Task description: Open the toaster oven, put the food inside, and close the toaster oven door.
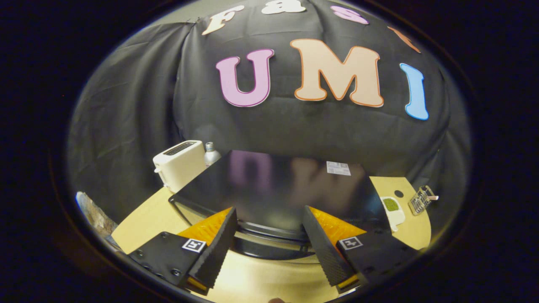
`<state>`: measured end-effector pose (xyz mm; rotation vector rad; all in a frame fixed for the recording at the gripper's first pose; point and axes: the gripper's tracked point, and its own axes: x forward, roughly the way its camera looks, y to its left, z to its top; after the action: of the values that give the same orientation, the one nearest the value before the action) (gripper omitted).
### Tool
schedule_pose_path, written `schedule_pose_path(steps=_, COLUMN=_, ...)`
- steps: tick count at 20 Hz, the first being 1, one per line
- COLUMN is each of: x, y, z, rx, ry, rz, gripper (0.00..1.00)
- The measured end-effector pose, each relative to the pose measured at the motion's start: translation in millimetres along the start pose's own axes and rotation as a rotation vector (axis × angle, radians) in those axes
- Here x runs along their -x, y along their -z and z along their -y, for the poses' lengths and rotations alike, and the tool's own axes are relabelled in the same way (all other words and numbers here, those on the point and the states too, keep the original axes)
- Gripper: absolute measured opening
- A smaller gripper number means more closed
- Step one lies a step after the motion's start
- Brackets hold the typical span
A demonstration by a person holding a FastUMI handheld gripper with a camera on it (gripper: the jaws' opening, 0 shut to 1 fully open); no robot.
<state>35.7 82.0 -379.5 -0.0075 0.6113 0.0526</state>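
A white sticker [338, 168] sits on the far right of the oven's [273, 185] top; its print is too small to read. The oven is a black box with a glossy top that mirrors the wall behind. It stands on the table [147, 219], its long axis running left to right, front edge and handle [273, 230] facing the gripper [269, 240]. The gripper's fingers are spread apart, holding nothing, poised just above the handle. A white toaster [179, 165] and a bottle [210, 153] stand beyond the oven's left corner. A white dish [392, 208] with something green and a clear rack [422, 199] lie to its right.
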Motion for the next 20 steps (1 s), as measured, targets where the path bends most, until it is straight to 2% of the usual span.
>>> schedule_pose_path(steps=4, x=20, y=12, z=-6, rx=0.019, ry=-0.011, rz=-0.001, gripper=0.99)
schedule_pose_path(steps=7, x=39, y=39, z=-13, rx=-0.095, ry=-0.054, rz=-0.085, gripper=0.97)
schedule_pose_path(steps=8, x=45, y=44, z=-14, rx=-0.096, ry=-0.06, rz=-0.085, gripper=0.97)
schedule_pose_path(steps=10, x=58, y=59, z=-19, rx=-0.054, ry=-0.081, rz=-0.118, gripper=0.96)
schedule_pose_path(steps=16, x=82, y=130, z=-36, rx=-0.062, ry=-0.151, rz=-0.281, gripper=0.95)
schedule_pose_path(steps=20, x=86, y=156, z=-43, rx=-0.01, ry=-0.174, rz=-0.314, gripper=0.96)
